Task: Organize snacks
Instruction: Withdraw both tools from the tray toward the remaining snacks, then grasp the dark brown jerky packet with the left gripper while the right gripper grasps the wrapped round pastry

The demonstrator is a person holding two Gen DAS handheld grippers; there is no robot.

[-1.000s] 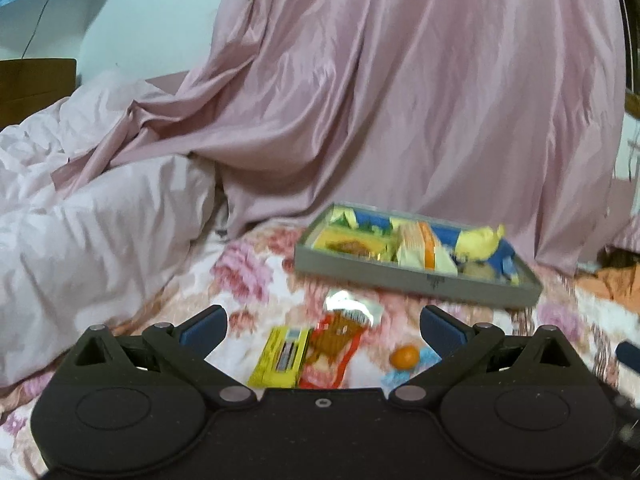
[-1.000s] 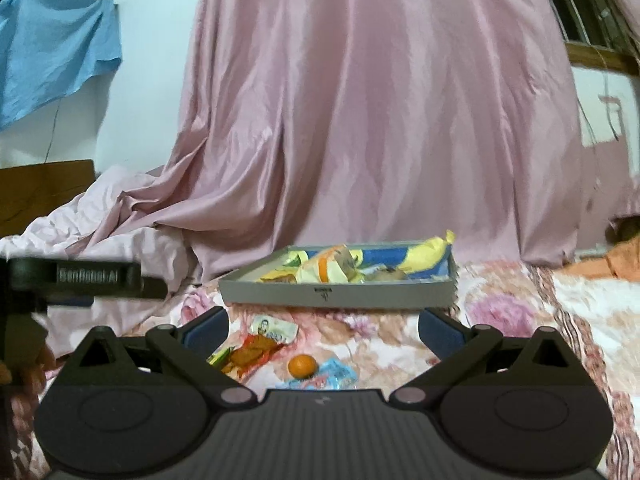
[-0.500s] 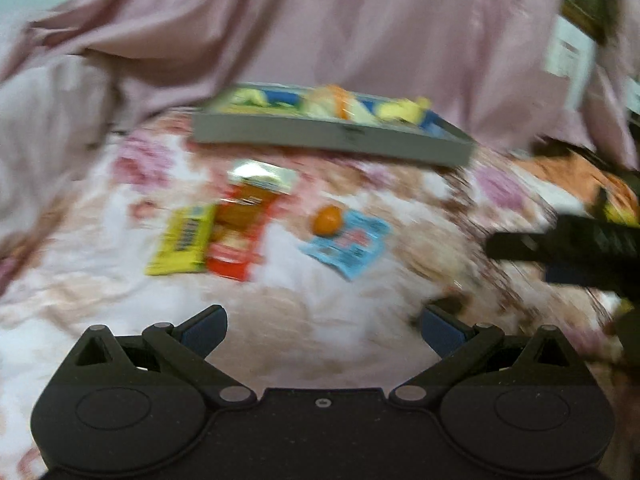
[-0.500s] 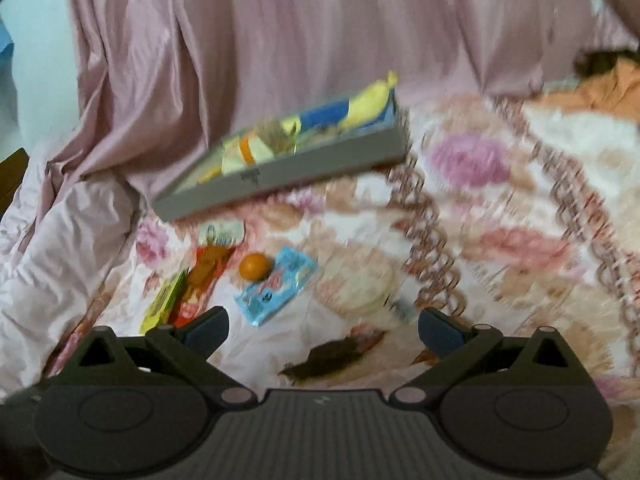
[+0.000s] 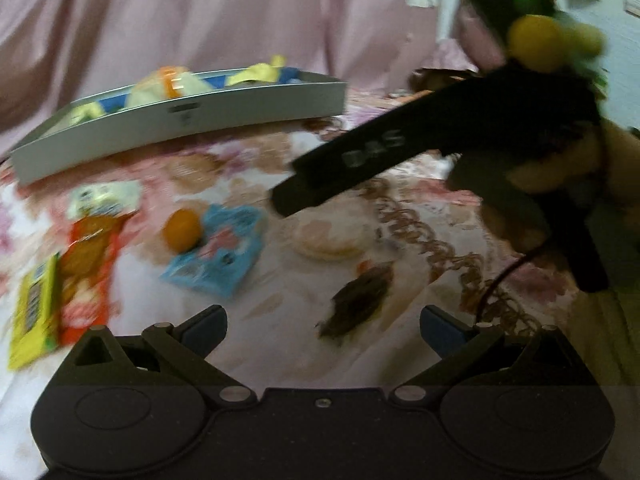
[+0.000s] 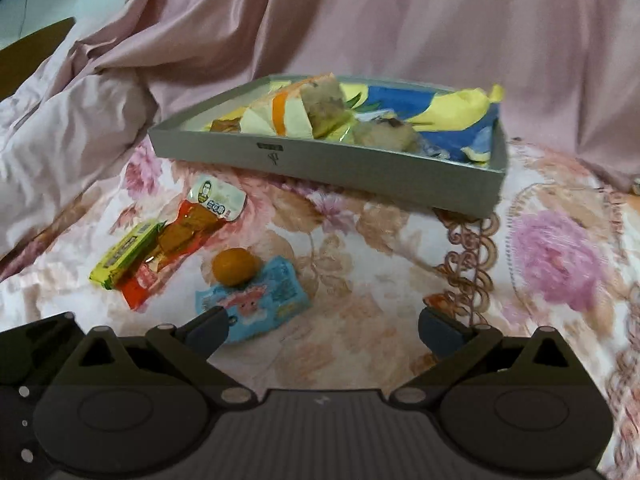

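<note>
The left gripper (image 5: 322, 326) has its blue-tipped fingers (image 5: 208, 320) spread wide with nothing between them, poised over a dark brown wrapper (image 5: 358, 304) at lower centre of its view. The right gripper (image 6: 323, 326) is equally wide and empty — its left finger (image 6: 210, 326) overlaps the near corner of the blue packet (image 6: 260, 300), though whether they touch cannot be told.

The grey tray (image 6: 320, 162), already heaped with snacks, sits in the upper middle of the right view, its long front wall running from centre left down to the right. Between the tray and the fingers lies a band of bare floral bedspread (image 6: 400, 280), widest at lower right.

Loose snacks cluster at left: a yellow-green bar (image 6: 126, 254) and a red packet (image 6: 168, 252) lie side by side, long axes slanting up toward the tray — the red one's white end (image 6: 218, 198) nearest it. A small orange ball (image 6: 234, 266) rests at the blue packet's far edge.
</note>
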